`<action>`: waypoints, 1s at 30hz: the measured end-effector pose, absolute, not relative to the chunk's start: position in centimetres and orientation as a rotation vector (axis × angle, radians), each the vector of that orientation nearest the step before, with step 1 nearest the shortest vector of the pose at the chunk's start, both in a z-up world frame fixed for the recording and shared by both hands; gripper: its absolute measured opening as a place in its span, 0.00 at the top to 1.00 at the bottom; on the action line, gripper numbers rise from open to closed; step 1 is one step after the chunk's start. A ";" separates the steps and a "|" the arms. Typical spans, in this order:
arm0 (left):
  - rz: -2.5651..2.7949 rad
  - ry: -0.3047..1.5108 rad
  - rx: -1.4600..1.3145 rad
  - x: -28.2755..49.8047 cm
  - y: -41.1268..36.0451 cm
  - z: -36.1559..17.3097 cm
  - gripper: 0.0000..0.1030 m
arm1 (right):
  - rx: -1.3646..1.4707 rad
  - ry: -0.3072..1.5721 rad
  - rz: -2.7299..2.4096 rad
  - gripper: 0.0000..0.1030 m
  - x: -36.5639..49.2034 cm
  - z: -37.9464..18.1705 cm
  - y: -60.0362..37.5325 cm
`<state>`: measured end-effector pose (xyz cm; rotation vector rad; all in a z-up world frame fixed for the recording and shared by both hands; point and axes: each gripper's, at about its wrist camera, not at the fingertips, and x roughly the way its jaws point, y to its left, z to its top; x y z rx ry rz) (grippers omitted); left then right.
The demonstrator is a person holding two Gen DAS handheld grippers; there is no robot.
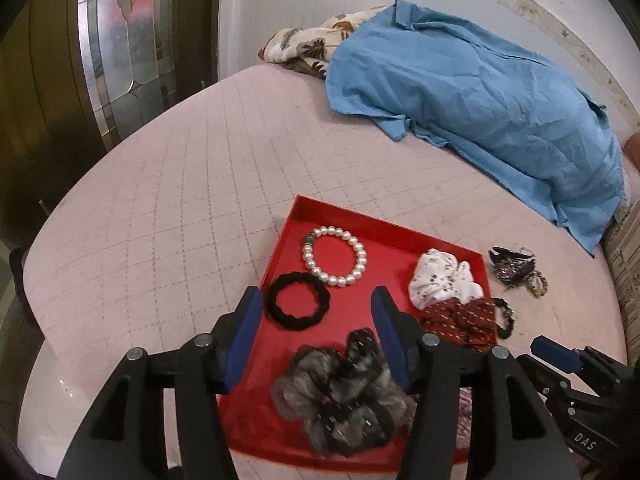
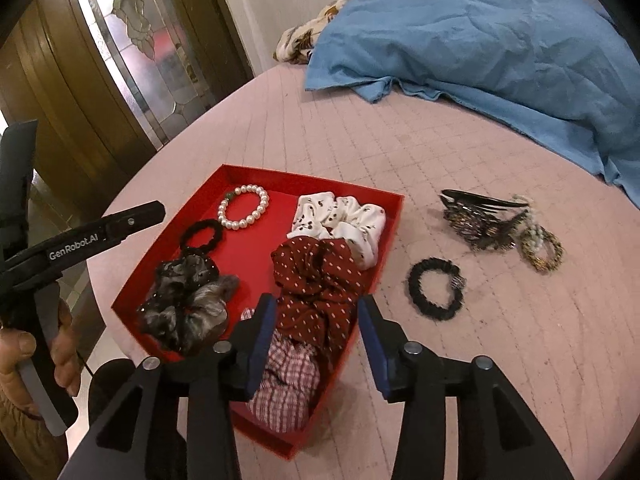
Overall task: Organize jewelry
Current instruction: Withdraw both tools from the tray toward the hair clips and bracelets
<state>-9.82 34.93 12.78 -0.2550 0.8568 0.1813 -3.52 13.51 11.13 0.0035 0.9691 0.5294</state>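
A red tray (image 1: 304, 208) (image 2: 240, 170) lies on the pink quilted bed. It holds a pearl bracelet (image 1: 362, 256) (image 2: 264, 200), a black hair tie (image 1: 276, 308) (image 2: 216, 232), a white printed scrunchie (image 1: 440, 276) (image 2: 340, 216), a maroon dotted scrunchie (image 1: 460, 316) (image 2: 316, 276), a grey-black scrunchie (image 1: 344, 392) (image 2: 184, 304) and a pink checked scrunchie (image 2: 284, 380). My left gripper (image 1: 318, 308) hangs open over the grey-black scrunchie, gripping nothing. My right gripper (image 2: 317, 308) hangs open over the maroon and checked scrunchies, also empty.
Right of the tray on the quilt lie a black beaded hair tie (image 2: 416, 284), a dark hair claw (image 2: 480, 220) and beaded bracelets (image 2: 540, 248). A blue cloth (image 1: 480, 92) and a floral cloth (image 1: 304, 44) cover the far side. A glass-panelled door (image 2: 132, 40) stands left.
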 end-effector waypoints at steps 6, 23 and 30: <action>0.140 0.836 -0.235 -11.1 32.3 14.2 0.44 | 0.042 0.962 0.475 0.52 -5.2 11.2 9.2; -0.106 0.917 -0.162 -8.2 21.0 12.5 0.44 | 0.180 1.000 0.217 0.52 -2.3 8.0 -4.1; -0.136 0.940 -0.194 -2.7 18.4 12.3 0.44 | 0.194 0.982 0.215 0.52 1.5 7.3 -5.0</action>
